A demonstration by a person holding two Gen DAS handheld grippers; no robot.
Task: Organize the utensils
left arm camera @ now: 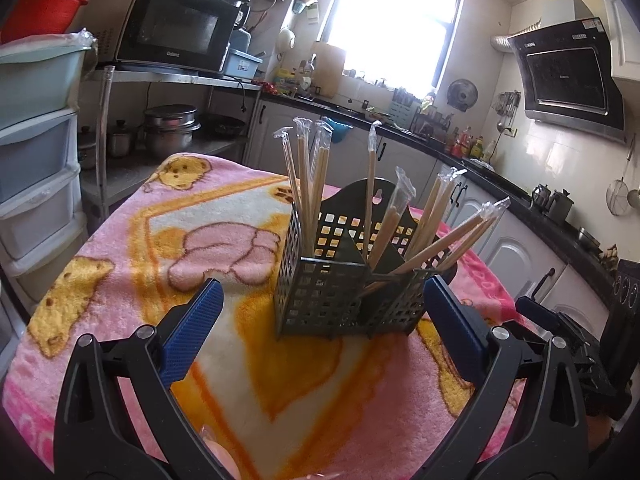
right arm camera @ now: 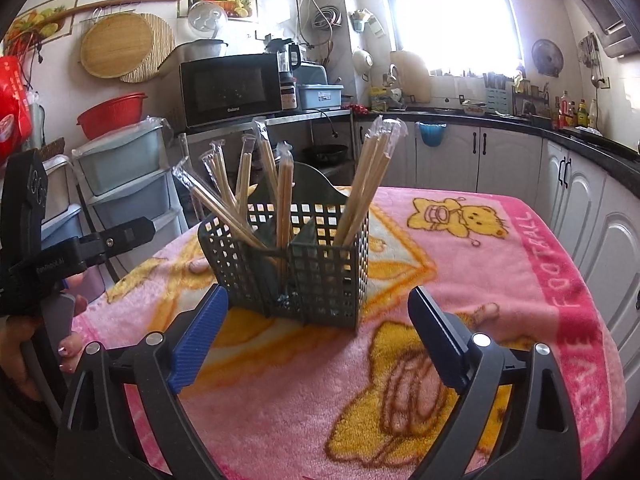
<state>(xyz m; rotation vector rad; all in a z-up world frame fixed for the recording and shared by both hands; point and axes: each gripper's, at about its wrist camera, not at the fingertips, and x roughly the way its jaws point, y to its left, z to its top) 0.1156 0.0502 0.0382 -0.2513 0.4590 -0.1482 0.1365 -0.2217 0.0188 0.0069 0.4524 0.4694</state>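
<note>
The right gripper (right arm camera: pixel 314 334), black-framed with blue ribbed pads, stands wide apart and empty; the left gripper (left arm camera: pixel 320 318) likewise. Just ahead of both, the dark grey perforated plastic caddy (right arm camera: pixel 292 264) holds plastic-wrapped wooden chopsticks (right arm camera: pixel 280 196) upright on the pink bear-print blanket (right arm camera: pixel 500 280).

Daylight is pouring through the window (left arm camera: pixel 394 20) at twelve o'clock, blowing out its panes; fisheye bending and dark vignetting are curving every edge.

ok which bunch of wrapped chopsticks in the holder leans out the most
The pair of wrapped chopsticks tilting lowest to the right in the left wrist view, over the rim of the grey utensil holder; the other bunches stand closer to upright.
</note>
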